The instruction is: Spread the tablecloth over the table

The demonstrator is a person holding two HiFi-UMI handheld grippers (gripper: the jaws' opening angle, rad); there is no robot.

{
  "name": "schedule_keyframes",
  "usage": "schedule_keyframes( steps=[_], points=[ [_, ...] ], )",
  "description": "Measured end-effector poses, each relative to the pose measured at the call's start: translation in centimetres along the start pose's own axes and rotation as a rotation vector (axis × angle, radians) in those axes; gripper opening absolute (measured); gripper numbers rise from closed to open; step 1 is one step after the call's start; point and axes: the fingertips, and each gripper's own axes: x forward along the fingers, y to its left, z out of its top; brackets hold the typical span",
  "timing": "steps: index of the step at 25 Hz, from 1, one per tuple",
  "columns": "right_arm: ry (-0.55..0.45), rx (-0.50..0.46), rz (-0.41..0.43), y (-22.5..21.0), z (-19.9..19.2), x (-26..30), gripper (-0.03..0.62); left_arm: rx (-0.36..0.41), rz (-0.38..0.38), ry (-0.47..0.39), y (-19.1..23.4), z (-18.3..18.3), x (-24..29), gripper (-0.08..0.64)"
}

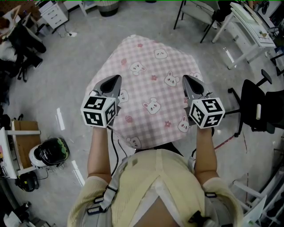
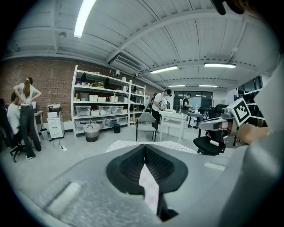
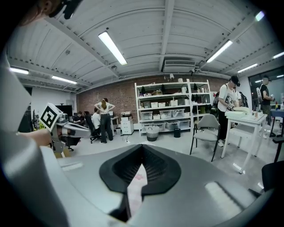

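A pink checked tablecloth printed with bunnies and flowers billows in the air in front of me, above the grey floor. My left gripper is shut on its left near edge; a strip of the cloth shows pinched between its jaws. My right gripper is shut on the right near edge, with a strip of cloth between its jaws. Both grippers are held level, about a cloth's width apart. The cloth hides whatever lies beneath it; no table under it shows.
A black office chair stands to my right. At my left are a wooden stand and a helmet-like object. White desks and a chair stand far right; shelves and several people are farther off.
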Motion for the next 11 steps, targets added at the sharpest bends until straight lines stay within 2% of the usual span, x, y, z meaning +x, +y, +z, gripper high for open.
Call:
schedule_keyframes(
  steps=[11],
  points=[
    [-0.019, 0.106, 0.061, 0.08, 0.09, 0.71, 0.005, -0.005, 0.002, -0.003, -0.19, 0.23, 0.51, 0.006]
  ],
)
